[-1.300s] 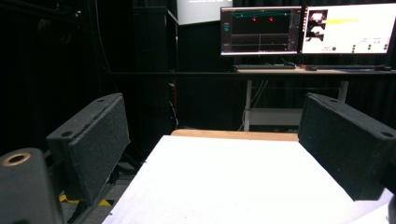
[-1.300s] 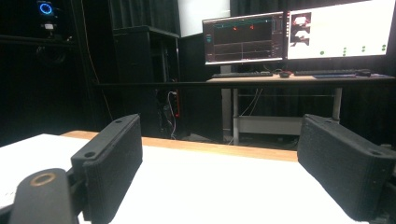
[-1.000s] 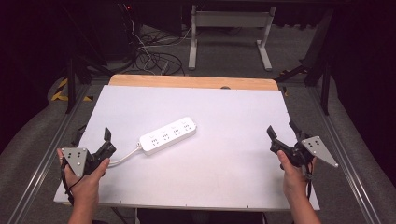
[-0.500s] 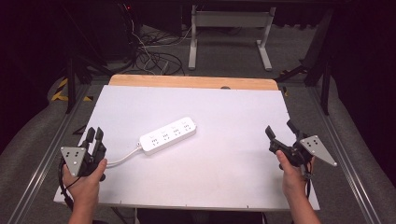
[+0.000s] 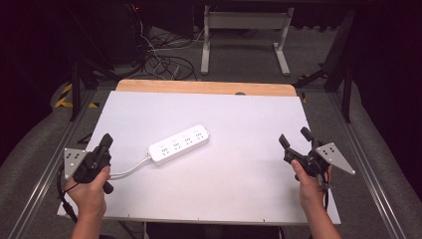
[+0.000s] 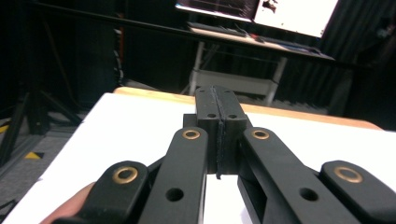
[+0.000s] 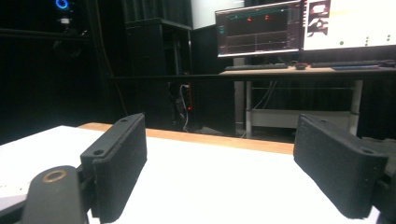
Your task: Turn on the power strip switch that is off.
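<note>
Here, a white power strip (image 5: 179,144) lies mid-table (image 5: 239,199); the left gripper (image 5: 106,142), near the left edge, has just pressed together empty, while the right gripper (image 5: 293,138), near the right edge, stays spread.

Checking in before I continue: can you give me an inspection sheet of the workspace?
Surface: white table top, wooden strip along its far edge.
Job's things: white power strip, lying flat left of centre, untouched.
Clutter: nothing seen.
Grippers: left gripper shut on nothing, its jaws have just closed; right gripper open, nothing between the pads.
Cables: power strip's white cord runs toward the left hand.
Surroundings: dark floor, tangled cables, monitors on a desk beyond.
</note>
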Demonstrator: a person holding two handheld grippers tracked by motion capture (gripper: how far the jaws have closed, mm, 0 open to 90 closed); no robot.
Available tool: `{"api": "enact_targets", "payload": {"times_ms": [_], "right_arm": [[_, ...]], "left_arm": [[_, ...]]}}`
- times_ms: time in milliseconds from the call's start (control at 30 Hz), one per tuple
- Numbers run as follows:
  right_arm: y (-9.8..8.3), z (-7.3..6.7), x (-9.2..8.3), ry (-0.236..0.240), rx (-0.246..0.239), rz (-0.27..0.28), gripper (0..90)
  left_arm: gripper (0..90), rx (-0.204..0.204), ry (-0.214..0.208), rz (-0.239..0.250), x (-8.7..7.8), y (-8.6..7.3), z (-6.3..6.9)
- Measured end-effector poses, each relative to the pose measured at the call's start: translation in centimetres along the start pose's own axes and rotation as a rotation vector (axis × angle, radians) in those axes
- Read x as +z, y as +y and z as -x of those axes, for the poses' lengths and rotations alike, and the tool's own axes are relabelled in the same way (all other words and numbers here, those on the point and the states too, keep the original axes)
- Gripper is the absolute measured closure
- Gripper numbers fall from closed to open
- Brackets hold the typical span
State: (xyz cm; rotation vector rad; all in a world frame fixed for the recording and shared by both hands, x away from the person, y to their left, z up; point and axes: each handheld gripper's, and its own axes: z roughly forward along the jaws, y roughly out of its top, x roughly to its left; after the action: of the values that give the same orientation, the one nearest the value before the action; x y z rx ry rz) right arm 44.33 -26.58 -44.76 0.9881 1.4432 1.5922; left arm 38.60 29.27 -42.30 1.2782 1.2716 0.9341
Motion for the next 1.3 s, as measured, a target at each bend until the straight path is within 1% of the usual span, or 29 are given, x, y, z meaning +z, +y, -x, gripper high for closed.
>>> {"api": "enact_targets", "payload": {"times_ms": [33, 67, 133, 167, 200, 233, 267, 300, 333, 367, 400, 433, 467, 533, 567, 667, 700, 767, 800, 833, 867, 967, 1000, 1033, 1067, 1167, 1233, 1267, 1300], "right_arm": [[0.0, 0.0, 0.0, 0.005, -0.004, -0.002, 17.3], [0.0, -0.1, 0.1, 0.01, -0.008, -0.004, 17.2], [0.0, -0.1, 0.1, 0.014, -0.007, -0.004, 16.9], [0.0, -0.1, 0.1, 0.017, -0.01, -0.005, 16.8], [0.0, -0.1, 0.1, 0.018, -0.008, -0.005, 16.6], [0.0, -0.1, 0.1, 0.017, 0.0, -0.005, 16.5], [0.0, 0.0, 0.1, 0.021, -0.004, -0.007, 16.4], [0.0, 0.0, 0.1, 0.022, -0.005, -0.008, 16.4], [0.0, 0.0, 0.2, 0.024, -0.006, -0.009, 16.4], [0.0, 0.0, 0.2, 0.025, -0.006, -0.01, 16.3], [0.0, 0.1, 0.2, 0.024, -0.006, -0.012, 16.3], [0.0, 0.1, 0.2, 0.024, -0.006, -0.013, 16.3], [0.0, 0.1, 0.2, 0.025, -0.006, -0.013, 16.2], [0.1, 0.2, 0.1, 0.027, -0.007, -0.014, 16.2], [0.1, 0.3, 0.2, 0.024, -0.004, -0.015, 16.1], [0.0, 0.4, 0.2, 0.022, -0.003, -0.019, 16.2], [0.0, 0.4, 0.2, 0.022, 0.0, -0.02, 16.3], [0.0, 0.4, 0.3, 0.023, 0.003, -0.022, 16.3], [0.0, 0.4, 0.3, 0.024, 0.005, -0.023, 16.3], [0.0, 0.4, 0.3, 0.025, 0.004, -0.024, 16.3], [0.0, 0.4, 0.3, 0.026, 0.005, -0.023, 16.3], [0.0, 0.3, 0.3, 0.026, 0.004, -0.023, 16.3], [0.0, 0.3, 0.3, 0.027, 0.004, -0.023, 16.4], [0.0, 0.3, 0.3, 0.027, 0.002, -0.026, 16.4], [0.0, 0.3, 0.3, 0.027, 0.002, -0.029, 16.4], [-0.1, 0.3, 0.4, 0.027, 0.005, -0.032, 16.5], [-0.1, 0.3, 0.4, 0.027, 0.003, -0.034, 16.5], [-0.1, 0.3, 0.4, 0.026, 0.001, -0.034, 16.5], [-0.1, 0.3, 0.5, 0.027, 0.002, -0.034, 16.5]], "left_arm": [[90.0, 0.029, -0.014, -0.018, 0.4, 0.4, 0.5], [90.0, 0.049, -0.03, -0.035, 0.9, 0.8, 1.0], [90.0, 0.063, -0.085, -0.08, 2.1, 1.4, 2.0], [90.0, 0.095, -0.099, -0.112, 2.9, 1.5, 2.7], [90.0, 0.139, -0.106, -0.148, 3.7, 1.5, 3.4], [90.0, 0.139, -0.106, -0.148, 3.7, 1.5, 3.4], [90.0, 0.202, -0.13, -0.233, 5.3, 1.2, 4.6], [90.0, 0.202, -0.13, -0.233, 5.3, 1.2, 4.6], [90.0, 0.273, -0.139, -0.318, 6.9, 1.0, 5.8], [90.0, 0.273, -0.139, -0.318, 6.9, 1.0, 5.8], [90.0, 0.306, -0.147, -0.405, 8.4, 0.8, 6.4], [90.0, 0.308, -0.152, -0.446, 9.2, 0.6, 6.7], [90.0, 0.322, -0.15, -0.489, 9.8, 0.4, 6.9], [90.0, 0.359, -0.139, -0.571, 11.1, 0.1, 7.1], [90.0, 0.358, -0.141, -0.607, 11.5, 0.0, 7.2], [90.0, 0.374, -0.143, -0.692, 12.4, -0.3, 7.3], [90.0, 0.359, -0.153, -0.716, 12.6, -0.4, 7.3], [90.0, 0.357, -0.146, -0.763, 12.9, -0.6, 7.2], [90.0, 0.364, -0.14, -0.786, 13.1, -0.7, 7.1], [90.0, 0.364, -0.14, -0.786, 13.1, -0.7, 7.1], [90.0, 0.36, -0.143, -0.819, 13.2, -0.9, 6.8], [89.9, 0.355, -0.153, -0.824, 13.3, -0.9, 6.6], [89.9, 0.352, -0.163, -0.824, 13.4, -0.8, 6.6], [90.0, 0.34, -0.168, -0.824, 13.4, -0.9, 6.6], [89.9, 0.331, -0.169, -0.822, 13.5, -0.9, 6.6], [89.9, 0.326, -0.172, -0.823, 13.5, -0.9, 6.5], [90.0, 0.311, -0.191, -0.829, 13.4, -0.9, 6.6], [90.0, 0.339, -0.16, -0.829, 13.4, -0.9, 6.7], [90.0, 0.383, -0.114, -0.838, 13.4, -1.0, 6.8]]}}
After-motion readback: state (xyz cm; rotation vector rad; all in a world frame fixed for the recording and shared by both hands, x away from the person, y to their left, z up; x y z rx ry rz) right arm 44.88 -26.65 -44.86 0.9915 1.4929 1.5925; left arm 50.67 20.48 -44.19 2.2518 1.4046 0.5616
